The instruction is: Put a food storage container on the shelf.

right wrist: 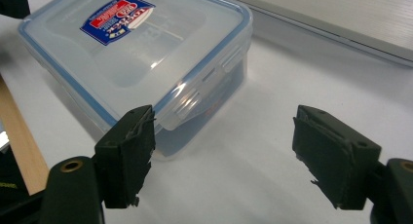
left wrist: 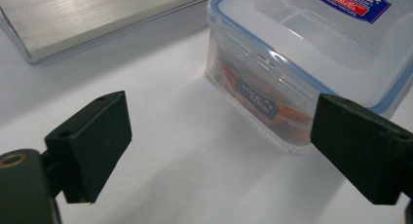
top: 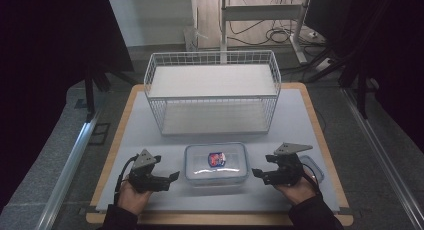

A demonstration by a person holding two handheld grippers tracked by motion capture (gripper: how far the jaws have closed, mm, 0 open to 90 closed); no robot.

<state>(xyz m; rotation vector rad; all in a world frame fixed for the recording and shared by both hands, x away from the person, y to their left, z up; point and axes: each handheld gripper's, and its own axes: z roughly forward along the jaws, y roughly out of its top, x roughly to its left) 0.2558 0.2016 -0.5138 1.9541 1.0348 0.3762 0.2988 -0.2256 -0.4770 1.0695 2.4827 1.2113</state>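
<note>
A clear plastic food box (top: 216,162) with a blue-sealed lid and a red and blue label stands at the front middle of the table. Its lid is on, and something orange shows through the side wall (left wrist: 272,112). My left gripper (top: 172,179) rests just left of the box, jaws open and empty; in the left gripper view (left wrist: 224,151) the box's clip side lies ahead and to the right. My right gripper (top: 257,174) sits just right of the box, open as well. In the right gripper view (right wrist: 224,156) the box (right wrist: 131,53) is ahead on the left, near one jaw.
A white wire rack (top: 212,90) with two shelves stands behind the box; its low board (left wrist: 87,19) (right wrist: 341,19) is close. A second clear blue-rimmed piece (top: 312,167) lies by the right hand. A pale mat (top: 300,125) covers the wooden table.
</note>
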